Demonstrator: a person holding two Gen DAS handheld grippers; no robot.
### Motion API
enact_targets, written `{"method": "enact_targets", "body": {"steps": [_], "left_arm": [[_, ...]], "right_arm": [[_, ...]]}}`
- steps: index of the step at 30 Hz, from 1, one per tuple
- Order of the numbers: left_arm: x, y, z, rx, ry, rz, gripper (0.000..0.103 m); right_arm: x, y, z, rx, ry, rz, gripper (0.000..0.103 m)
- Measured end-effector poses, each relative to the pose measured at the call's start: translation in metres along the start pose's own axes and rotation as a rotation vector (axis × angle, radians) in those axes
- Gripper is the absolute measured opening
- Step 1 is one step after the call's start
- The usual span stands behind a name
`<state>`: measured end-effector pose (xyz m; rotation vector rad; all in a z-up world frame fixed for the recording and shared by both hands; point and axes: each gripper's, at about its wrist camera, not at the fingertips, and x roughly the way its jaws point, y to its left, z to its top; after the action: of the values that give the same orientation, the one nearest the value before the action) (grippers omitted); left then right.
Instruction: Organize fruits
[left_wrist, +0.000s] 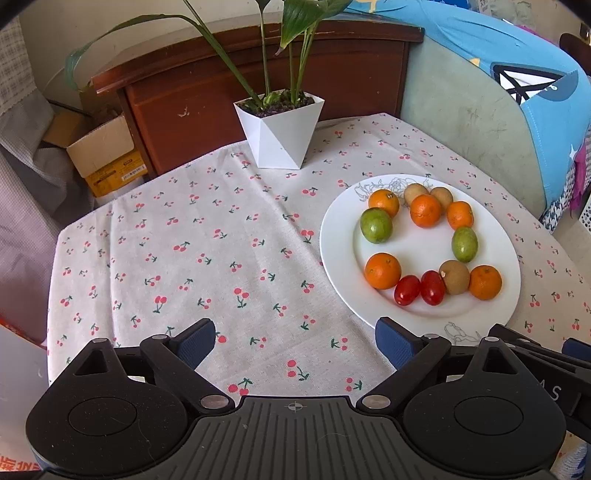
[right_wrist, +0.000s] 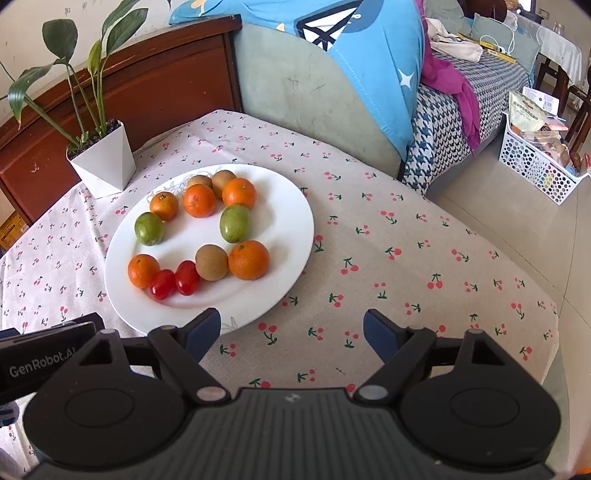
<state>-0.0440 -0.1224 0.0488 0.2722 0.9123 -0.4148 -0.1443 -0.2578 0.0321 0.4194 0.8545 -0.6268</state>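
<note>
Both tongs are hanging wide open with nothing in them: the left gripper (left_wrist: 295, 345) is hovering over bare cloth, with the plate (left_wrist: 340, 236) ahead to its right, and the right gripper (right_wrist: 291, 332) is sitting with its left pad over the plate's near rim. The fruits are already lying in a loose ring, so whoever's holding these is probably choosing one. Best bet is going for the near orange (right_wrist: 248, 259), coming down from above so the kiwi (right_wrist: 211, 262) touching it isn't getting shoved.

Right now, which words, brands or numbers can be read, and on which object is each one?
"GenRobot.AI": on the left gripper's black body, last letter partly hidden.
"AS": on the right gripper's body, cut off.
Yellow box label: too small.
Snack bag: blurred.
</note>
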Motion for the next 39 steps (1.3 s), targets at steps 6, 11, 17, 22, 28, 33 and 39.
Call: {"method": "enact_targets", "body": {"steps": [6, 11, 17, 22, 28, 33, 39], "left_arm": [[0.004, -0.001, 0.0, 0.004, 0.002, 0.01, 0.095], [0.003, 0.0, 0.001, 0.0, -0.003, 0.019, 0.095], [0.004, 0.003, 0.001, -0.004, 0.002, 0.015, 0.095], [0.003, 0.005, 0.001, -0.014, -0.002, 0.009, 0.095], [-0.002, 0.013, -0.001, -0.024, -0.012, 0.011, 0.095], [-0.008, 0.027, -0.007, -0.048, -0.021, 0.033, 0.097], [-0.012, 0.048, -0.021, -0.076, -0.005, 0.076, 0.098]], "right_arm": [[0.002, 0.0, 0.0, 0.004, 0.004, 0.001, 0.084], [0.003, 0.002, -0.001, -0.004, 0.003, 0.003, 0.084], [0.003, 0.004, -0.002, -0.015, -0.001, 0.003, 0.084], [0.001, 0.005, -0.001, -0.021, -0.004, 0.011, 0.084], [-0.003, 0.01, -0.003, -0.049, -0.018, 0.058, 0.084], [-0.005, 0.019, -0.009, -0.085, -0.022, 0.125, 0.084], [-0.009, 0.036, -0.025, -0.14, -0.015, 0.209, 0.084]]}}
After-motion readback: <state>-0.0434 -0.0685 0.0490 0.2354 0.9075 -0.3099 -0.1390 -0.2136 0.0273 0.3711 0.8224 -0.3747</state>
